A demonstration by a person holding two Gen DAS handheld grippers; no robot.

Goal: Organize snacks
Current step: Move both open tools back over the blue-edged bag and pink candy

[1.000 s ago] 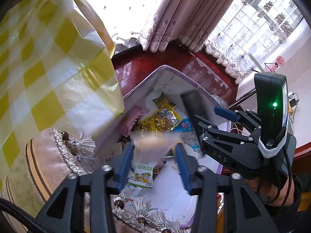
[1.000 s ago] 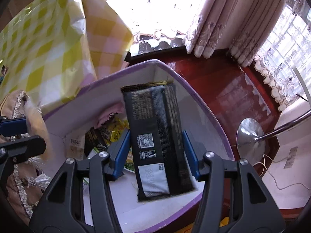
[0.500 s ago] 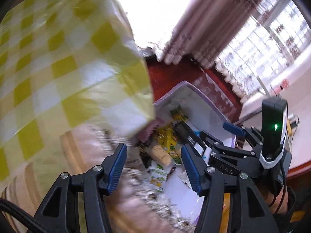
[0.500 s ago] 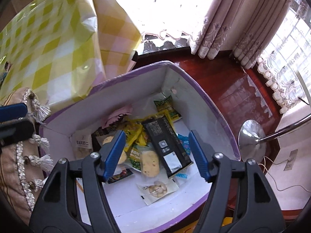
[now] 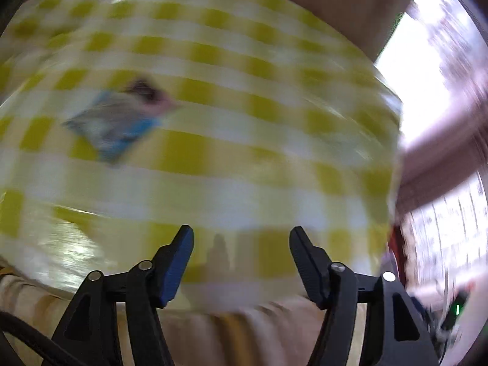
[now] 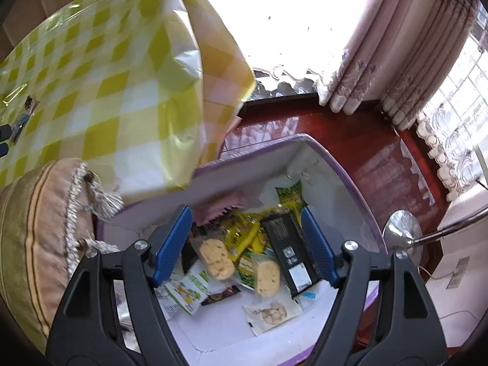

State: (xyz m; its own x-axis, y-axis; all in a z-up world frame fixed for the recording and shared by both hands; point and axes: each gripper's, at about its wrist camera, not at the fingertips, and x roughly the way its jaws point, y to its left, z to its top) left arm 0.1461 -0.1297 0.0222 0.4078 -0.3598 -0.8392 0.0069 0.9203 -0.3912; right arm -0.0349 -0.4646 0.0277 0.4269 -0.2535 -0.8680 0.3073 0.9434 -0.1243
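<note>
Below the right hand-held gripper (image 6: 245, 241) sits a white box with a purple rim (image 6: 350, 180) on a dark red wooden surface (image 6: 375, 152), and the snacks lie loose inside it. That gripper's jaws have just been opening; they stand wide apart with nothing between the blue pads, which hang above the heap without touching it. A black packet (image 6: 286, 248) lies flat on top of the pile, beside two clear-wrapped oval biscuits (image 6: 216, 257), yellow wrappers (image 6: 244, 233), a green-and-yellow packet (image 6: 291, 196) near the far wall, and a white pouch (image 6: 271, 311) on the bare floor of the box. To the left, a yellow-and-white checked cloth covers the tabletop (image 6: 100, 88), its corner drooping over the box's near-left edge, and a tan cushion with tasselled trim (image 6: 39, 213) rests just beside the box. Over that checked tabletop hangs the left hand-held gripper (image 5: 241, 250); its jaws too have just been opening and hold nothing. Its view is badly blurred; one snack packet, blue and grey with a dark end (image 5: 117, 122), lies on the cloth well ahead of the fingertips, apart from them.
</note>
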